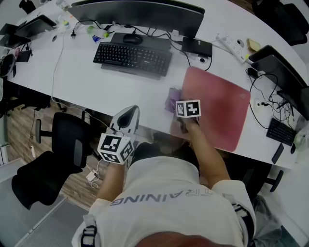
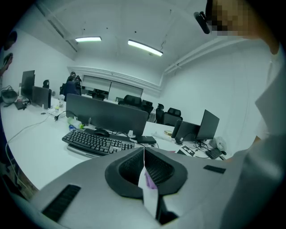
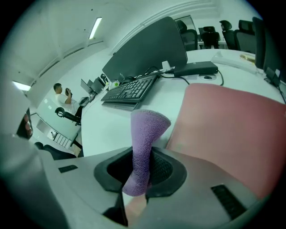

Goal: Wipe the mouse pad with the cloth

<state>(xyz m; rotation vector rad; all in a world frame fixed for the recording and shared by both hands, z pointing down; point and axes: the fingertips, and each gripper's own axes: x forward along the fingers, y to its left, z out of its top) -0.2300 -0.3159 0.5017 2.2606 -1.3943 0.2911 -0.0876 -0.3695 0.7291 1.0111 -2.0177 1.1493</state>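
Observation:
A reddish mouse pad (image 1: 219,108) lies on the white desk (image 1: 96,82), to the right of the keyboard; in the right gripper view the mouse pad (image 3: 232,129) fills the right side. My right gripper (image 1: 176,103) is at the pad's left edge, shut on a purple cloth (image 1: 170,99). The cloth (image 3: 145,143) sticks up out of the right gripper (image 3: 144,169) in a folded strip. My left gripper (image 1: 132,111) hangs at the desk's front edge, left of the pad, well apart from it. In its own view the left gripper (image 2: 144,154) has its jaws together with nothing held.
A black keyboard (image 1: 133,58), mouse (image 1: 132,38) and monitor (image 1: 140,12) stand behind and left of the pad. A black dock (image 1: 197,47) and power strip (image 1: 231,44) lie at the back right. Cables and a laptop (image 1: 280,72) crowd the right. An office chair (image 1: 63,144) stands at the left.

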